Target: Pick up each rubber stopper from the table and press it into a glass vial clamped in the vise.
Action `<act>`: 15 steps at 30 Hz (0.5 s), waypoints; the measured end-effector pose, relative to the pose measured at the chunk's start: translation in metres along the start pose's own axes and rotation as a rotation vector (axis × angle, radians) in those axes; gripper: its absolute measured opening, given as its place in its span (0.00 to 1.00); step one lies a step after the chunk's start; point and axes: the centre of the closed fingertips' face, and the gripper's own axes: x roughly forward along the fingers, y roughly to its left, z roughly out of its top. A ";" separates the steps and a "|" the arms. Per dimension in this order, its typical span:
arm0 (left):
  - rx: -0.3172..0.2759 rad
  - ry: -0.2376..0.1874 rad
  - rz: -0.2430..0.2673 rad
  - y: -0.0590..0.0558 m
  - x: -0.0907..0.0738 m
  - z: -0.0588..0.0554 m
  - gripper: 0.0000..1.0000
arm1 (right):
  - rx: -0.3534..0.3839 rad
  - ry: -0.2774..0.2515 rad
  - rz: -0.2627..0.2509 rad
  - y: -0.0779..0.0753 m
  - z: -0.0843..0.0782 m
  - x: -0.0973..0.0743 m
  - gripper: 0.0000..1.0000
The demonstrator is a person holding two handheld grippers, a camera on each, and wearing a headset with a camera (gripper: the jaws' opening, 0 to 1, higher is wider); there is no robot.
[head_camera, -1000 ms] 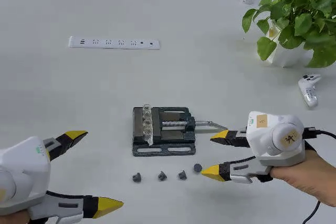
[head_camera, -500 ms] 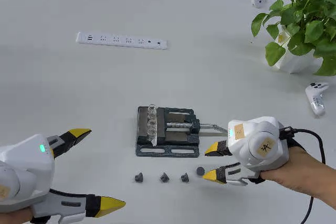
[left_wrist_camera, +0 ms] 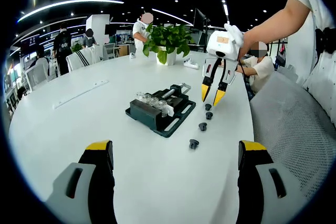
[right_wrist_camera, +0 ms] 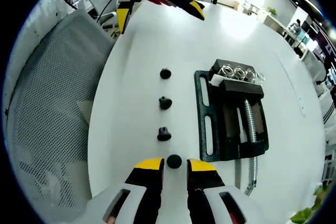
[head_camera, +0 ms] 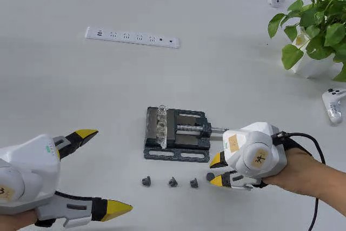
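Four dark rubber stoppers lie in a row in front of the vise (head_camera: 177,142). Three are free: (head_camera: 146,180), (head_camera: 172,181), (head_camera: 194,183). The rightmost stopper (head_camera: 210,177) (right_wrist_camera: 174,161) sits between the yellow tips of my right gripper (head_camera: 217,170) (right_wrist_camera: 175,164), which is open, with a thin gap on each side of the stopper. Three clear glass vials (head_camera: 162,128) (right_wrist_camera: 239,72) stand clamped at the vise's left end. My left gripper (head_camera: 102,171) (left_wrist_camera: 176,148) hovers wide open at the near left, holding nothing.
A white power strip (head_camera: 132,37) lies at the back. A potted plant (head_camera: 319,20) and a white controller (head_camera: 334,105) are at the right. The vise handle (head_camera: 216,130) points right. Chairs and people stand beyond the table edge.
My right gripper has dropped down and left to the rightmost stopper, and its jaws have narrowed around it. The left gripper has hardly moved. The camera has shifted.
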 end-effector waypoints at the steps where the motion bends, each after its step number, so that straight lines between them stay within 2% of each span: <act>1: -0.003 0.000 -0.001 0.000 0.000 0.000 0.99 | -0.008 0.002 0.002 -0.001 -0.001 0.001 0.13; 15: -0.004 0.003 -0.004 0.001 0.002 -0.001 0.99 | -0.026 0.024 0.014 0.000 -0.006 0.005 0.09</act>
